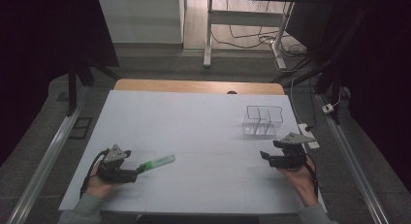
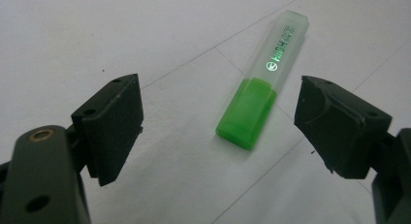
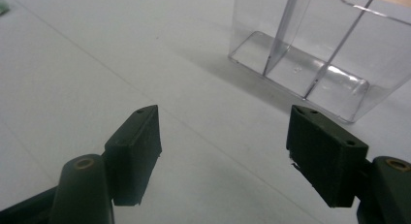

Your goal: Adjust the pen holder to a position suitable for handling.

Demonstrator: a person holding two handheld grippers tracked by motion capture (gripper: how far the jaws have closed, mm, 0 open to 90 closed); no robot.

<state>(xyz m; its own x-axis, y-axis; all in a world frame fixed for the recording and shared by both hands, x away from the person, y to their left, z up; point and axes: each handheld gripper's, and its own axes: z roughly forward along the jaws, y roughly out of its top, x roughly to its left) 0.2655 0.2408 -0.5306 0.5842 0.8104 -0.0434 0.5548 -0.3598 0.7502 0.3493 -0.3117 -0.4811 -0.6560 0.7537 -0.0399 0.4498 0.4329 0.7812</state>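
My left gripper stands with jaws wide apart, the green marker lying on the table just ahead of them, untouched. My right gripper gapes empty near the clear box.

A lab: white-topped table, floor cables, desk frame behind.

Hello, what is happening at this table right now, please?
A person sits at a white table with a two-jaw gripper in each hand. The left gripper is open and points at a green highlighter that lies flat on the table just beyond its jaws; nothing touches it yet. The right gripper is also open and empty, near a clear plastic organizer with compartments. Probably the highlighter will be picked up next.
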